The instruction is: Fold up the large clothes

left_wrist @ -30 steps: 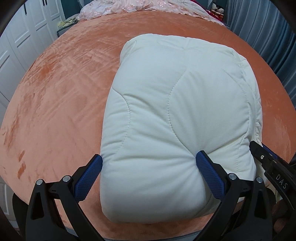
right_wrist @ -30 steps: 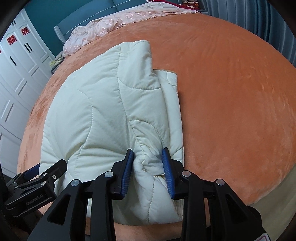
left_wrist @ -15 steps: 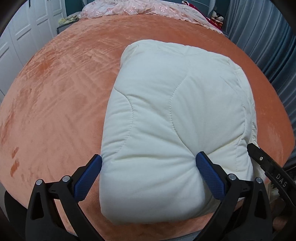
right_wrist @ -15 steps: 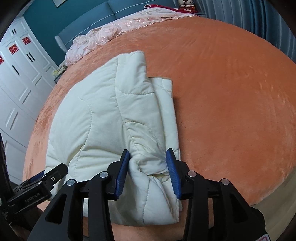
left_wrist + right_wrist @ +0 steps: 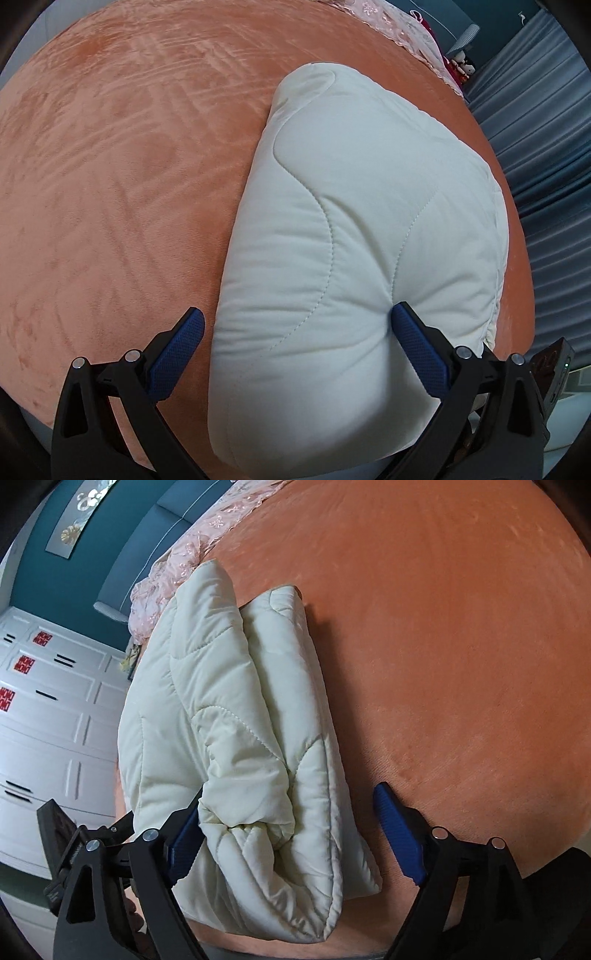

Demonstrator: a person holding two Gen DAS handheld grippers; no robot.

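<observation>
A cream quilted garment (image 5: 369, 221) lies folded into a thick bundle on the orange bed cover (image 5: 110, 166). My left gripper (image 5: 295, 312) stands wide open over its near end. The right pad dents the fabric and the left pad hovers over bare cover. In the right wrist view the garment's (image 5: 229, 709) layered fold edge lies between my right gripper's (image 5: 290, 797) jaws, which are opening. Its left pad still touches the fabric, while the right pad stands clear of it over the bed cover (image 5: 461, 646).
Pink lace bedding (image 5: 184, 565) is bunched at the far end of the bed. Blue curtains (image 5: 546, 147) hang beyond the bed's right side. White wardrobe doors (image 5: 48, 720) stand to the left. The bed's near edge runs just under both grippers.
My right gripper, shut on a bunched fold a second ago, has spread wide and let it go. Both views have rolled and shifted. The left gripper stayed open.
</observation>
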